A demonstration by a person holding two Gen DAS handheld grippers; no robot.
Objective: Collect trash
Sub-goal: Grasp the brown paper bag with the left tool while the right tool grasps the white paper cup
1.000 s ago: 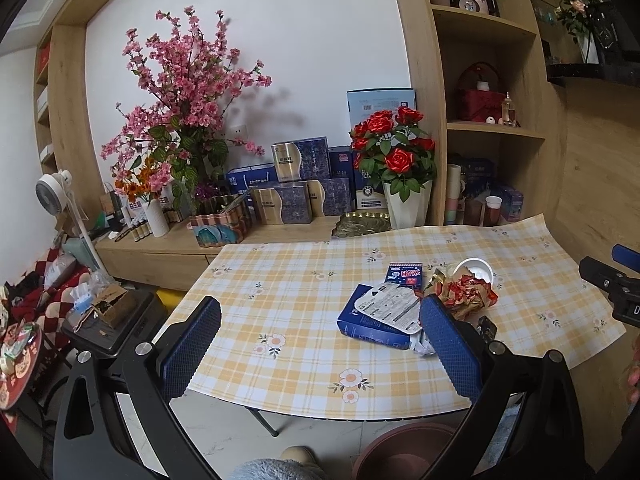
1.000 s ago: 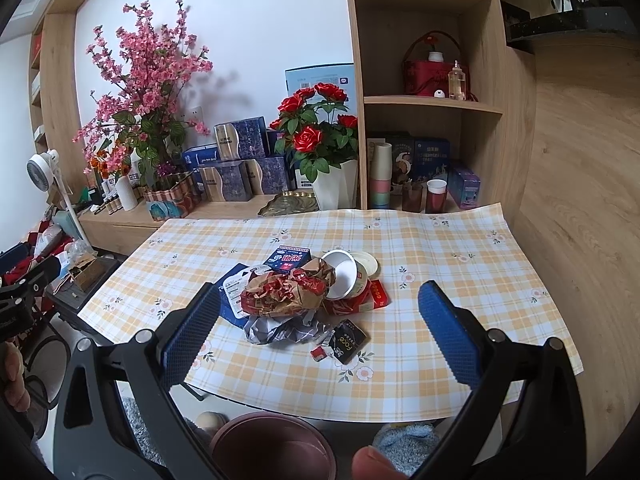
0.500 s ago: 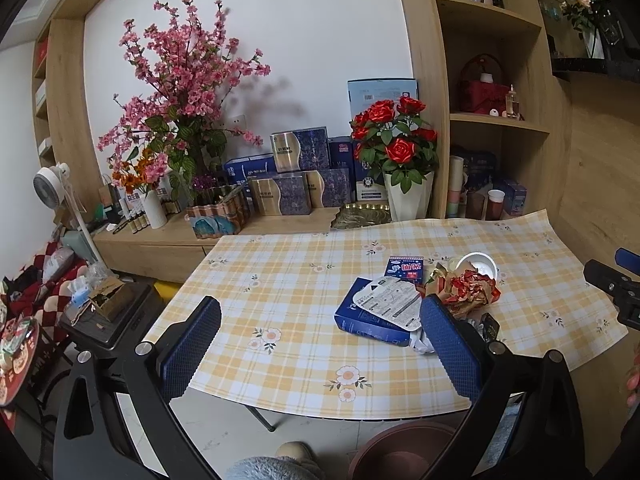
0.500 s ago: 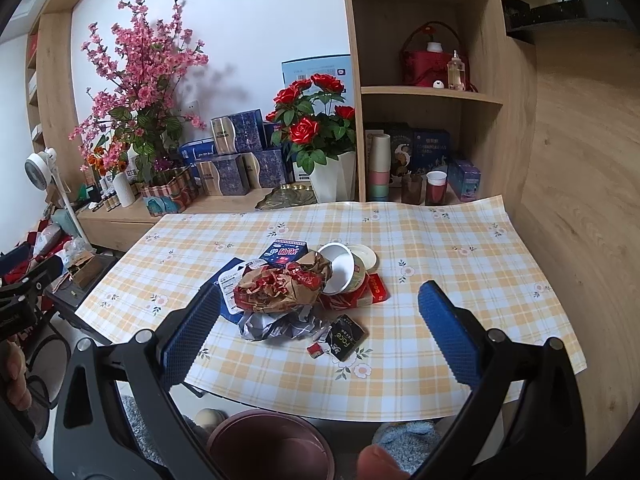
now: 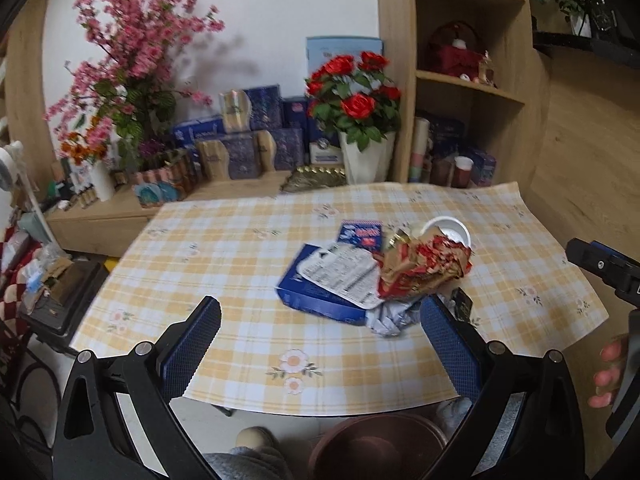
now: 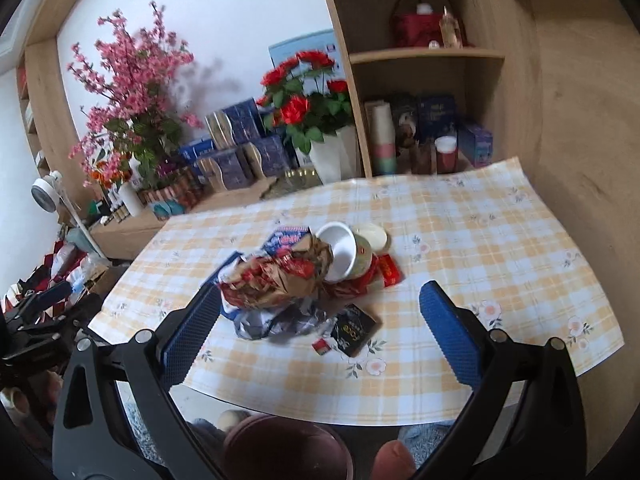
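Since the trash pile sits mid-table w/ both grippers empty, fingers spread wide: left gripper [image 5: 320, 344] beside it, right gripper [image 6: 320, 336] facing it. Crumpled wrapper [image 6: 276, 280] looks light, soft, crushable; pinch a top fold. Paper bowl [image 6: 340, 252] flimsy; take by rim. Bin [image 6: 284, 452] sits below table edge.

Left gripper [image 5: 320, 336] and right gripper [image 6: 320, 332], black arms, silver screws, ribbed blue pads [image 6: 450, 338], grey trouser knees

- Left wrist view looks from the table's [image 5: 224, 264] near edge, left of the trash pile [image 5: 384, 276].
- Right wrist view faces the pile [image 6: 304, 276] head-on, nearer; both share it.
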